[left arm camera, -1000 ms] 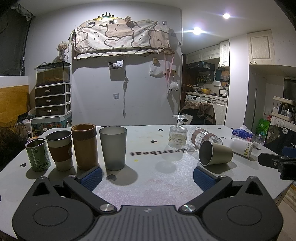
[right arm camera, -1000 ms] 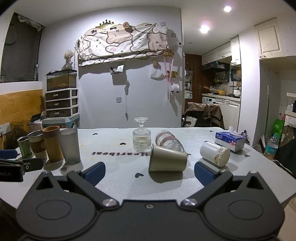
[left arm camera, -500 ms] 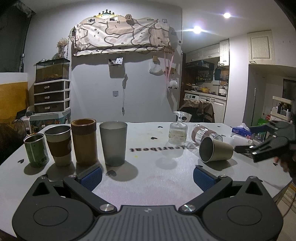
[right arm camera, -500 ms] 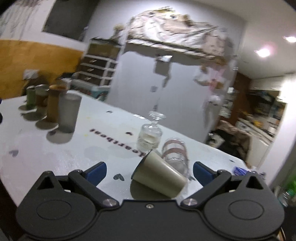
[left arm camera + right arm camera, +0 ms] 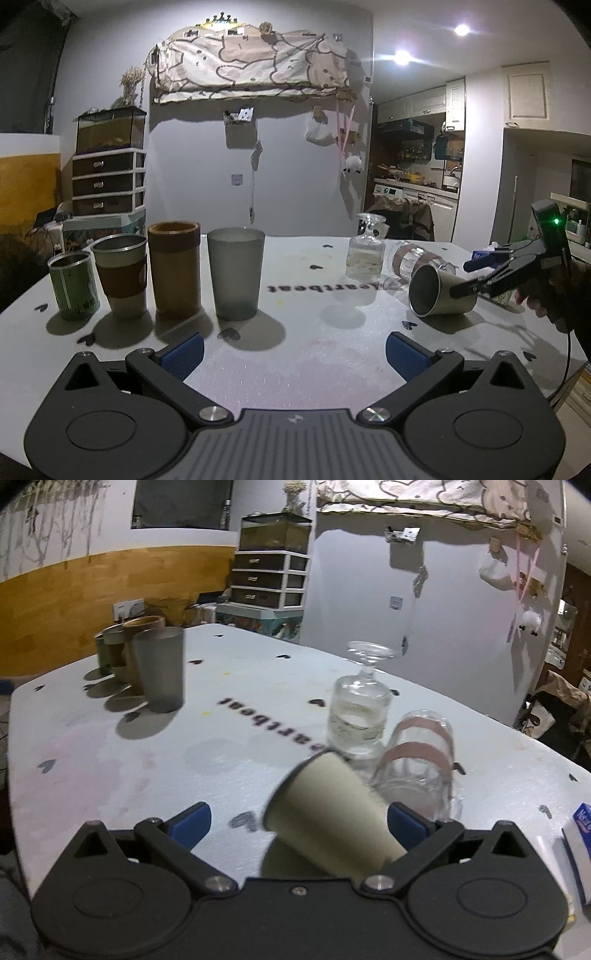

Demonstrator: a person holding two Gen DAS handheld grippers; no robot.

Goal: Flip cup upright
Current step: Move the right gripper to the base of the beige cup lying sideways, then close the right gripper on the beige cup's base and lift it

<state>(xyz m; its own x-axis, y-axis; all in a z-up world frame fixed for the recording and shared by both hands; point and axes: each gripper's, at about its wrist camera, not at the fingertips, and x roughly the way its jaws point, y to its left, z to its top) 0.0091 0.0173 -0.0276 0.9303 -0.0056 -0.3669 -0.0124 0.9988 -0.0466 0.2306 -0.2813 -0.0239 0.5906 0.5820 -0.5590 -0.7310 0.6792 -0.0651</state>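
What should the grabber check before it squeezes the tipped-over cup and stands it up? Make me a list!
1. Beige cup lies on its side on the table, mouth toward the row of upright cups: ok.
2. Right tool is open, one finger on each side of the cup: ok.
3. Cup centred between the fingers: not ok; it sits close to the right fingertip, far from the left.
4. Room beside the cup: not ok; the banded glass lies right against it and the upside-down stemmed glass stands close behind.
5. Free table spot to stand it: ok.
6. Left tool open, well away: ok.
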